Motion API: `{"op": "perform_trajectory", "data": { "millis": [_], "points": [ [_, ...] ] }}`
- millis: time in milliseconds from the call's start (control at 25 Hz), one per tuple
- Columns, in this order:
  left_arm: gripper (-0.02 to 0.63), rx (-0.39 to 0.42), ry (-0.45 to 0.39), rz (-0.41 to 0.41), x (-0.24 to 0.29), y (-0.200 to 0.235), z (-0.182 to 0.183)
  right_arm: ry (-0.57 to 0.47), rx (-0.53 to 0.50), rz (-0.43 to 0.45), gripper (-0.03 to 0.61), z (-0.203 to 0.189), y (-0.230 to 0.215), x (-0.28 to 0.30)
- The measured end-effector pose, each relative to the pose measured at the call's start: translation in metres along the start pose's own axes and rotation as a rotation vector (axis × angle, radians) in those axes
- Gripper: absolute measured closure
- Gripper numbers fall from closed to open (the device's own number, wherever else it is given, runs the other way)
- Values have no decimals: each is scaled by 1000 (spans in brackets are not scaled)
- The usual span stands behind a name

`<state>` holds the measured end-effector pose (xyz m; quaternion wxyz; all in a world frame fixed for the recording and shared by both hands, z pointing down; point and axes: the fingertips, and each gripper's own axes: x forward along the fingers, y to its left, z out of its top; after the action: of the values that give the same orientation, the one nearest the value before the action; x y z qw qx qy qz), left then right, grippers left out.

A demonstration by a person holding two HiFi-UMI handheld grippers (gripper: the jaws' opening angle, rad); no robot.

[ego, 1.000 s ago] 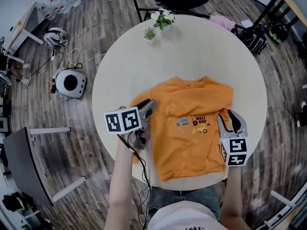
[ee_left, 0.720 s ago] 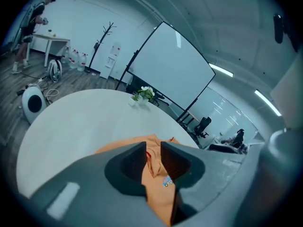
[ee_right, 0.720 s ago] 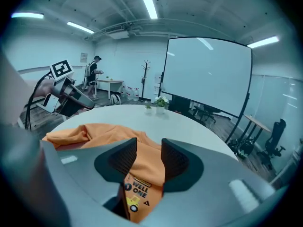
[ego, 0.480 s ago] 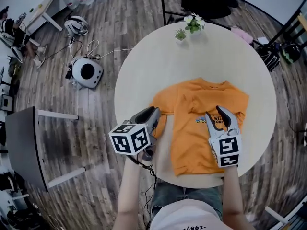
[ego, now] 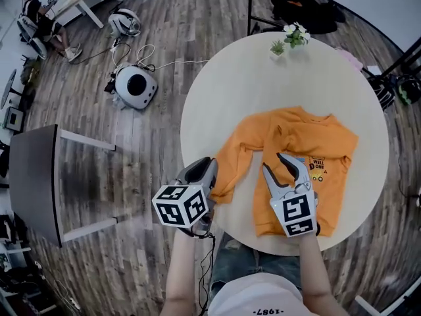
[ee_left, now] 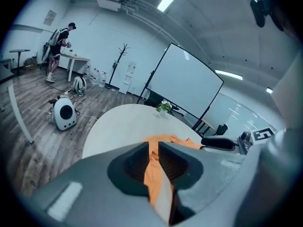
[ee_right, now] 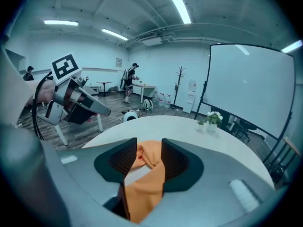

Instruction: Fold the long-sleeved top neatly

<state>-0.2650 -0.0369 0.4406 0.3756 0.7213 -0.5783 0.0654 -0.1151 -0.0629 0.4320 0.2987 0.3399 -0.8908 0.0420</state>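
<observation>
Broadly, a round table [ego: 223, 104] fills the head view, and the orange long-sleeved top [ego: 329, 143] is laid on its right half, close to the edge nearest the person. The garment's long axis runs from collar to hem. The collar is pointed away from the person, toward a small potted plant [ego: 295, 37] at the far rim, and the hem is turned toward the person. The body is bunched and partly doubled over, not spread flat. The left sleeve [ego: 233, 157] is stretched diagonally from the shoulder down toward the table's near-left edge. It is pinched there between the nearly closed jaws of the left gripper [ee_left: 154, 150], apparently so that it is kept taut and straight before being laid across the body. The right gripper [ee_right: 149, 148] is clamped on a gathered fold of orange cloth over the middle of the body, seemingly so that one side can be carried inward. A printed motif [ego: 319, 166] is left showing on the right of the chest.
</observation>
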Motion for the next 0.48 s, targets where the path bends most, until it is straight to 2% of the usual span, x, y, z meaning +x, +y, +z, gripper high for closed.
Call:
{"op": "perform_trajectory", "data": {
  "millis": [200, 480],
  "points": [
    [546, -34, -32, 67, -30, 20, -15, -27, -92, 150, 390, 12, 46, 9],
    [546, -110, -68, 170, -72, 38, -52, -7, -267, 358, 403, 5, 116, 13]
  ]
}}
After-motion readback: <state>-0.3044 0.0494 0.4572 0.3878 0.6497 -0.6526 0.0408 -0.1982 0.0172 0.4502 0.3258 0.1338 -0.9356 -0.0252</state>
